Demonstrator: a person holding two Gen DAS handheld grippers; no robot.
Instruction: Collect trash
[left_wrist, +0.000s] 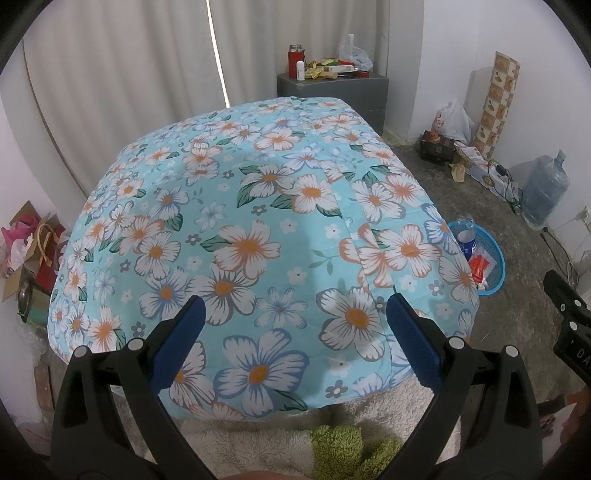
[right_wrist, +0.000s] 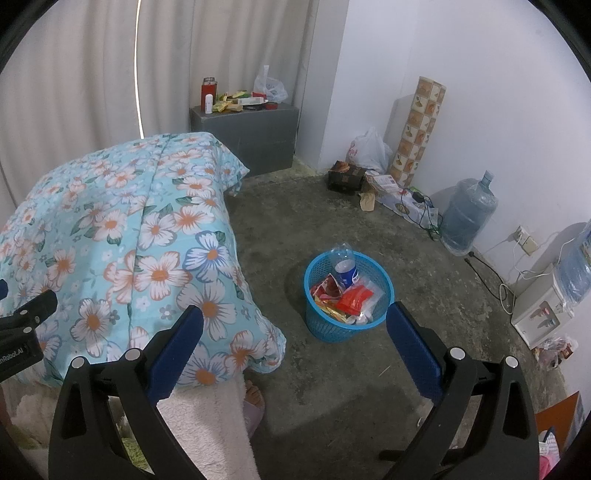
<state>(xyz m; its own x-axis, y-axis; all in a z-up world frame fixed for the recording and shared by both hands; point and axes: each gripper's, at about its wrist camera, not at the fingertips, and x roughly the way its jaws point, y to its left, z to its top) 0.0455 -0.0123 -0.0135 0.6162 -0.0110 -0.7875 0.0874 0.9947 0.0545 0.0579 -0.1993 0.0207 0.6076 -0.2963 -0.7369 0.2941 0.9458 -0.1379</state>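
A blue plastic basket (right_wrist: 321, 325) stands on the concrete floor beside the bed and holds a crushed plastic bottle (right_wrist: 345, 267), red and orange wrappers (right_wrist: 352, 298) and clear plastic. It also shows in the left wrist view (left_wrist: 493, 275), partly hidden by the bed's corner. My right gripper (right_wrist: 293, 328) is open and empty, held above the floor just in front of the basket. My left gripper (left_wrist: 293, 317) is open and empty, held over the flowered bedcover (left_wrist: 258, 229).
A grey cabinet (right_wrist: 255, 129) with small items stands at the back. A white bag (right_wrist: 369, 149), a box, a patterned roll (right_wrist: 417, 129) and a water jug (right_wrist: 467, 214) line the right wall. A water dispenser (right_wrist: 543, 306) stands at far right, with cables on the floor.
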